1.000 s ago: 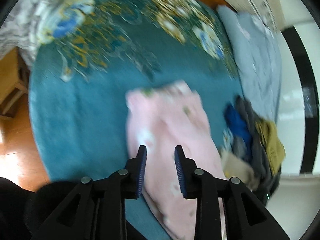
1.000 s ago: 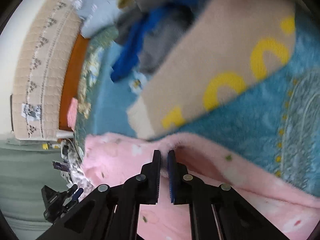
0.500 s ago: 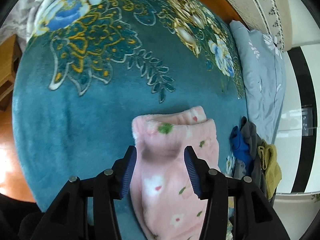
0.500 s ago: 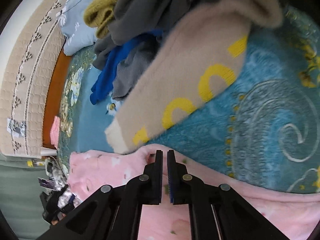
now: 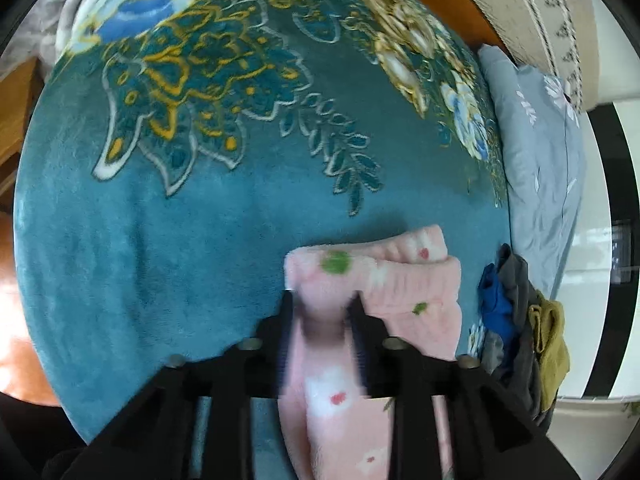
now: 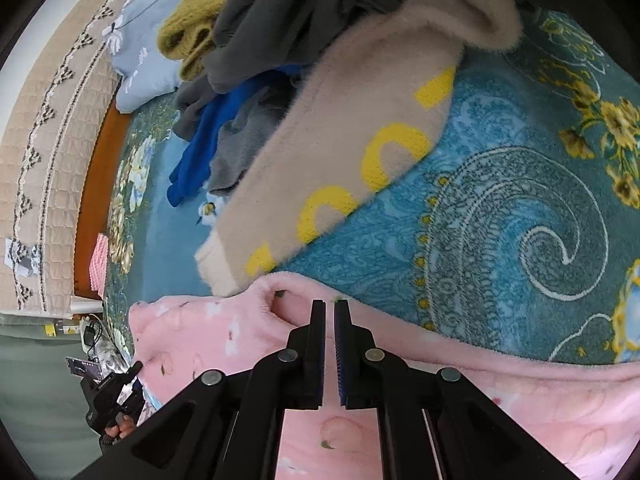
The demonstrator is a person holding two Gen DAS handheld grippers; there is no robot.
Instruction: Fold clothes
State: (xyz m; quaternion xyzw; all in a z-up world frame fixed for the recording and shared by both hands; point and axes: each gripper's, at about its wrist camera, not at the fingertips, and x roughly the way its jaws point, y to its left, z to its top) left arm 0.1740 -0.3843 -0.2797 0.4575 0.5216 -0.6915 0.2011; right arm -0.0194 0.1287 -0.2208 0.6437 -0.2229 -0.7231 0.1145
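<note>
A fluffy pink garment (image 5: 400, 280) with small flower prints lies on the teal patterned blanket (image 5: 180, 240). Its far end is doubled over into layers. My left gripper (image 5: 321, 300) is blurred, and its fingers pinch a ridge of the pink cloth close to the folded end. In the right wrist view my right gripper (image 6: 329, 304) is shut on the upper edge of the same pink garment (image 6: 224, 332), where it meets the blanket (image 6: 500, 220). A black gripper with a hand on it (image 6: 108, 392) shows at the garment's far left corner.
A beige sweater with yellow letters (image 6: 360, 120) lies just beyond the pink edge, under a heap of grey, blue and mustard clothes (image 6: 280, 40). The same heap (image 5: 516, 320) sits right of the garment. A light blue pillow (image 5: 540, 160) and padded headboard (image 5: 520, 8) stand behind.
The left gripper moved forward along the pink garment and its fingers narrowed onto the cloth. The right gripper stayed shut on the edge while the view shifted slightly.
</note>
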